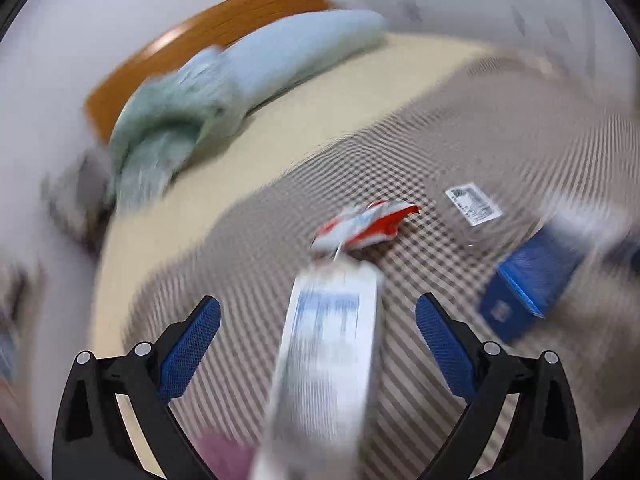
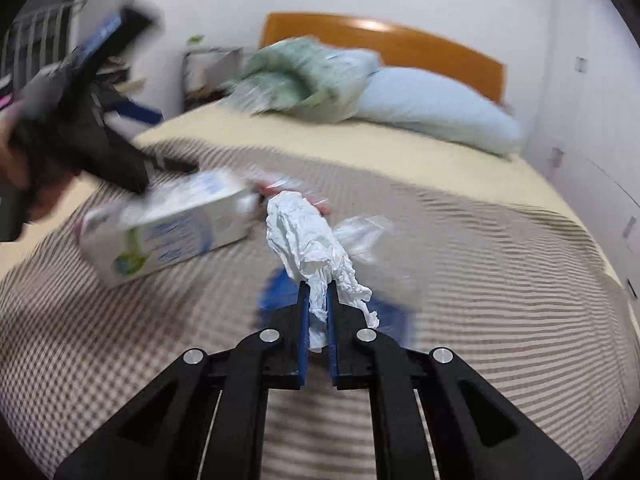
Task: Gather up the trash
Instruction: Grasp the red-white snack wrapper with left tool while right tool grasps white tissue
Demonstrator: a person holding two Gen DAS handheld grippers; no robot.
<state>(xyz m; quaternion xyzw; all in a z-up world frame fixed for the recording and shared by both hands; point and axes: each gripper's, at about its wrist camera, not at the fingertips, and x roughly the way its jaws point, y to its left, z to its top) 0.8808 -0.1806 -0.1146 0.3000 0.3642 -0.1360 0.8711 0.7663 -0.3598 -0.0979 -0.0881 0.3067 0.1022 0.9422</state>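
Observation:
My left gripper [image 1: 318, 320] is open over the checkered bedspread [image 1: 460, 140]. A white carton with blue print [image 1: 328, 360] lies blurred between its fingers, not gripped. A red and white wrapper [image 1: 364, 224] lies just beyond it. A clear bag with a white label [image 1: 474, 204] and a blue box [image 1: 528, 284] lie to the right. My right gripper [image 2: 318, 292] is shut on a crumpled white tissue [image 2: 308, 232]. The same carton [image 2: 172, 224] shows in the right wrist view, below the left gripper [image 2: 100, 136].
Pale blue pillows [image 1: 288, 60] and a green blanket [image 1: 168, 128] lie by the wooden headboard [image 1: 240, 16]. A blue item [image 2: 280, 292] lies under the right gripper. White wardrobe doors [image 2: 592, 140] stand to the right of the bed, a cluttered nightstand [image 2: 208, 72] to its left.

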